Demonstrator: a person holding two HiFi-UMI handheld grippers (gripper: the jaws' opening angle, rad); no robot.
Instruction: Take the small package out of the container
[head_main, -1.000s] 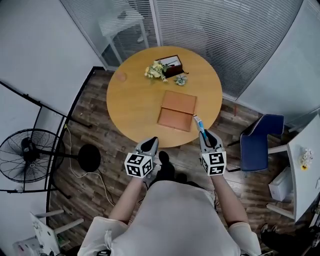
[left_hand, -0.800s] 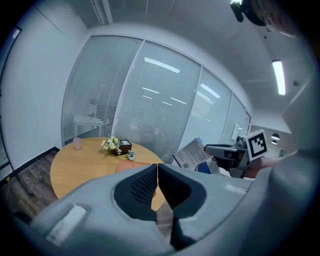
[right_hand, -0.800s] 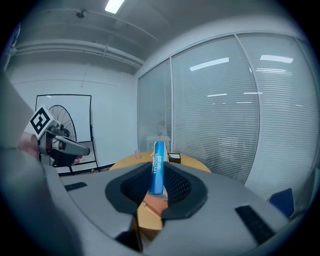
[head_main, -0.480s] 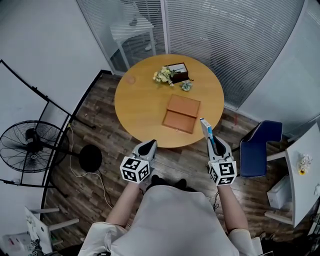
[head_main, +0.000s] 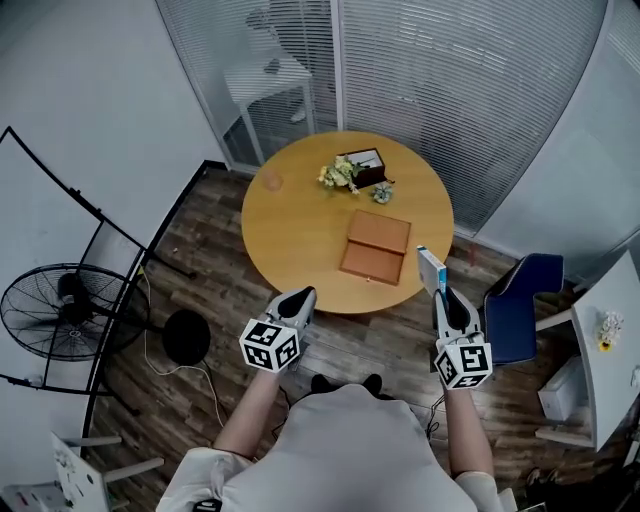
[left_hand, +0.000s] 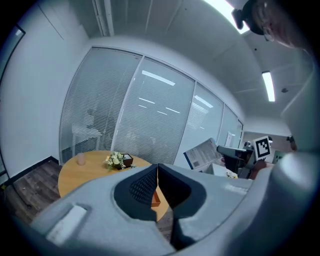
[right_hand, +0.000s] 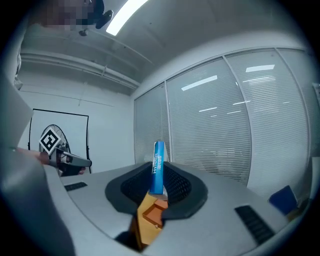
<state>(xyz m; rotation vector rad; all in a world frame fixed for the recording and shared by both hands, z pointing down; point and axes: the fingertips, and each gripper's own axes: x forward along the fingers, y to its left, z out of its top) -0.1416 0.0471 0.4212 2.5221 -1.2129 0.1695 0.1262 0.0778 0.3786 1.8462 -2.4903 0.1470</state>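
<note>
My right gripper (head_main: 440, 290) is shut on a small flat blue-and-white package (head_main: 431, 268), held upright off the right edge of the round wooden table (head_main: 290, 230). In the right gripper view the package (right_hand: 158, 167) stands edge-on between the dark pads. The container, a flat orange-brown box (head_main: 376, 246), lies on the table's near right part, to the left of the package. My left gripper (head_main: 297, 303) hangs before the table's front edge; its jaws meet with nothing between them, as the left gripper view (left_hand: 157, 176) shows.
At the table's far side stand a small flower bunch (head_main: 338, 174) and a dark box (head_main: 364, 164); a pink cup (head_main: 272, 181) is at the far left. A blue chair (head_main: 522, 300) is on the right, a fan (head_main: 70, 312) on the left.
Both grippers have drawn back from the table, toward the person. The right one, with the package in it, moved right, clear of the table edge. The table now looks farther off.
</note>
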